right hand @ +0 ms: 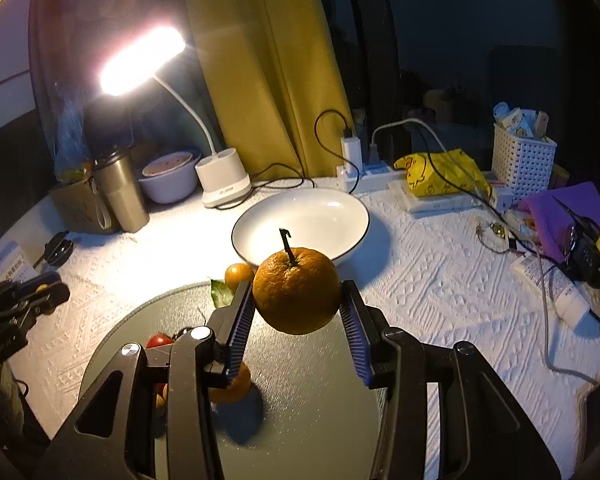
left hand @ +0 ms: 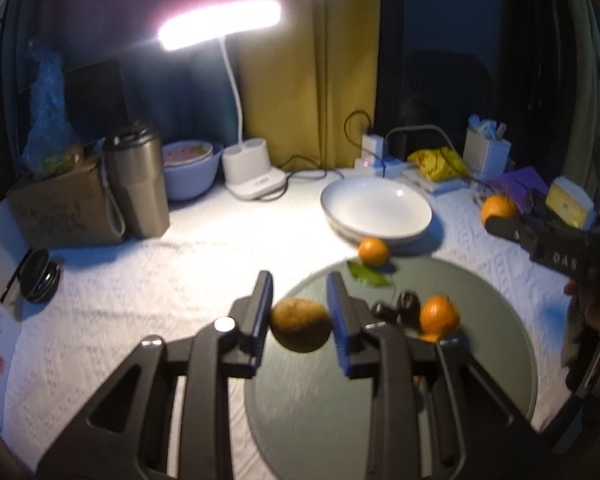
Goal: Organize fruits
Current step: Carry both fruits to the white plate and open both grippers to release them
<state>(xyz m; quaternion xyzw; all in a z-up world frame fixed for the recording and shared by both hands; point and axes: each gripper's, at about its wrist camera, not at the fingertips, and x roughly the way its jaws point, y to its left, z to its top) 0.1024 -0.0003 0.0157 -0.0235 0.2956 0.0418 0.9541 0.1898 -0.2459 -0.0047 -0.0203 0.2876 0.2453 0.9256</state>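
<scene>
My left gripper [left hand: 300, 312] is shut on a brown kiwi [left hand: 301, 323] and holds it above the grey round tray [left hand: 480, 380]. My right gripper [right hand: 298, 312] is shut on a stemmed orange [right hand: 297, 291], lifted above the tray [right hand: 308, 412]; from the left wrist view that orange [left hand: 497, 208] shows at the right. On the tray lie an orange [left hand: 439, 317], dark fruits [left hand: 396, 309] and a green leaf [left hand: 367, 275]. A small orange [left hand: 373, 251] sits next to the empty white bowl [left hand: 376, 208]. A red tomato [right hand: 159, 340] and another orange [right hand: 233, 388] show under my right gripper.
A lit desk lamp [left hand: 252, 176] stands behind. A steel tumbler [left hand: 138, 180], cardboard box [left hand: 60, 208] and lilac bowl [left hand: 190, 172] are at the left. Power strip with cables [right hand: 364, 168], yellow bag [right hand: 444, 172], white basket [right hand: 522, 156] and purple cloth [right hand: 564, 212] crowd the right.
</scene>
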